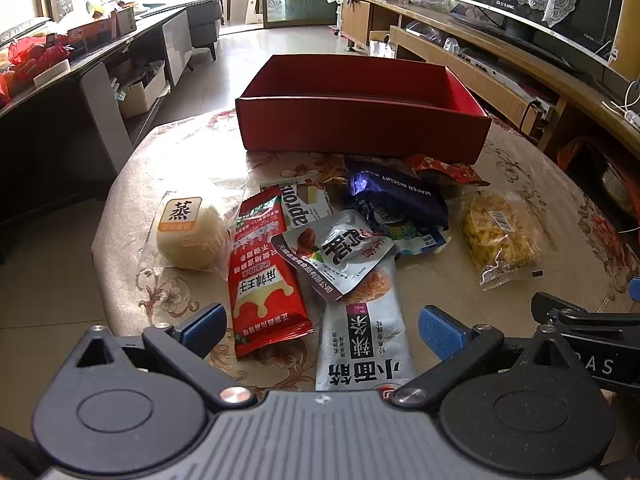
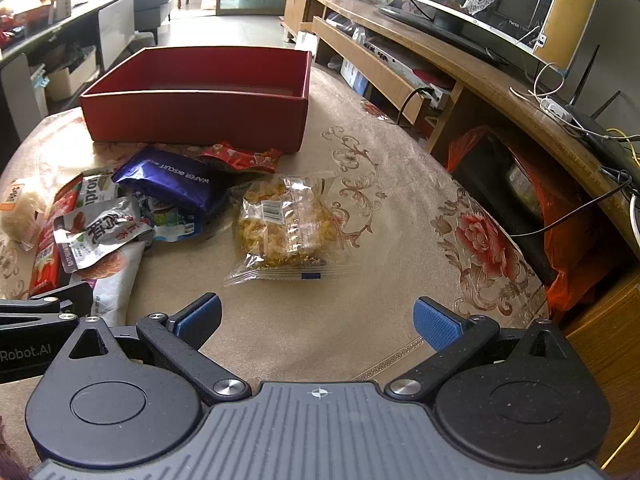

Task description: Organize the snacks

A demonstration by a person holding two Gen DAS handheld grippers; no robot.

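A pile of snack packets lies on the round table in front of a red box [image 1: 360, 128] [image 2: 196, 116] whose inside is hidden by its wall. In the left wrist view I see a steamed cake [image 1: 190, 232], a long red packet [image 1: 262, 276], a silver nut pouch [image 1: 334, 252], a white noodle packet [image 1: 362, 344], a purple wafer pack [image 1: 396, 196] [image 2: 172, 180] and a clear bag of yellow crisps [image 1: 498, 236] [image 2: 282, 228]. My left gripper [image 1: 322, 330] is open over the near packets. My right gripper [image 2: 318, 320] hangs open, just short of the crisps bag.
The floral tablecloth [image 2: 400, 208] has bare room on the right. A wooden TV stand [image 2: 460, 64] with cables runs along the right, an orange bag [image 2: 568, 248] beneath it. A dark counter [image 1: 60, 92] stands at the left. The left gripper's body [image 2: 36, 340] shows at the right view's edge.
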